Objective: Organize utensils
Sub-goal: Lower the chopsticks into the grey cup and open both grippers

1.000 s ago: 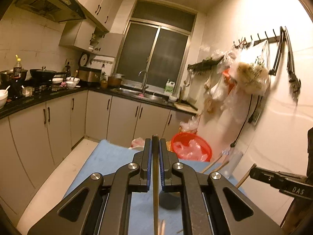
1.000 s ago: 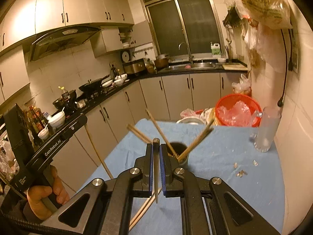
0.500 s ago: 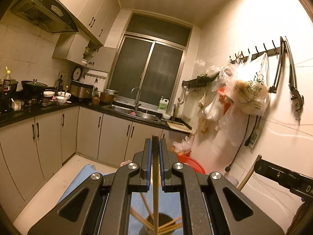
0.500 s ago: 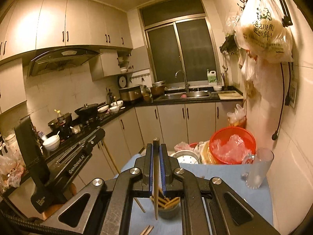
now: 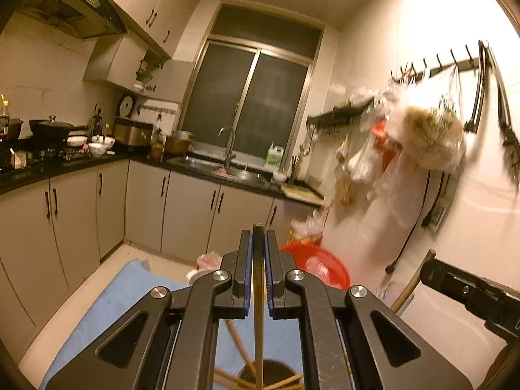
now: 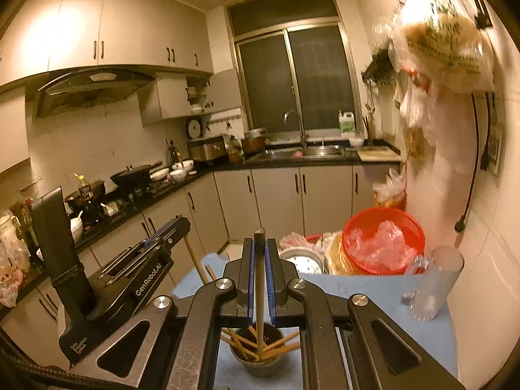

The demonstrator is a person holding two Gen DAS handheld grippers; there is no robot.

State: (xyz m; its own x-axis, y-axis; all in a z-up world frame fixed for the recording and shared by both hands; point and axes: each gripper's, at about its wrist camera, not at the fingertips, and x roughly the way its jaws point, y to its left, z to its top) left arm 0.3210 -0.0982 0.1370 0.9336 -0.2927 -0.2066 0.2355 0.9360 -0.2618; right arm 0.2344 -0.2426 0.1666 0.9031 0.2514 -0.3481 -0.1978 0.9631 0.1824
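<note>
A dark cup [image 6: 258, 362] with several wooden chopsticks stands on the blue-covered table [image 6: 373, 295]; it also shows in the left wrist view [image 5: 269, 372]. My right gripper [image 6: 259, 253] is shut on a chopstick [image 6: 259, 292] held upright, its lower end down in the cup. My left gripper [image 5: 258, 250] is shut on another chopstick [image 5: 258, 325], upright above the cup with its lower end out of frame. In the right wrist view the left gripper [image 6: 169, 230] shows at left. In the left wrist view the right gripper's body [image 5: 468, 289] shows at right.
A clear glass [image 6: 435, 284] stands near the wall on the right. A red basket [image 6: 383, 240] with plastic bags and a white pot [image 6: 302, 260] sit beyond the table's far edge. Cabinets and a cluttered counter [image 6: 130, 191] run along the left. Bags [image 5: 422, 136] hang on the wall.
Both grippers rose and tilted up, each carrying its chopstick to stand upright over the cup. In the left wrist view the table edge has come back into sight.
</note>
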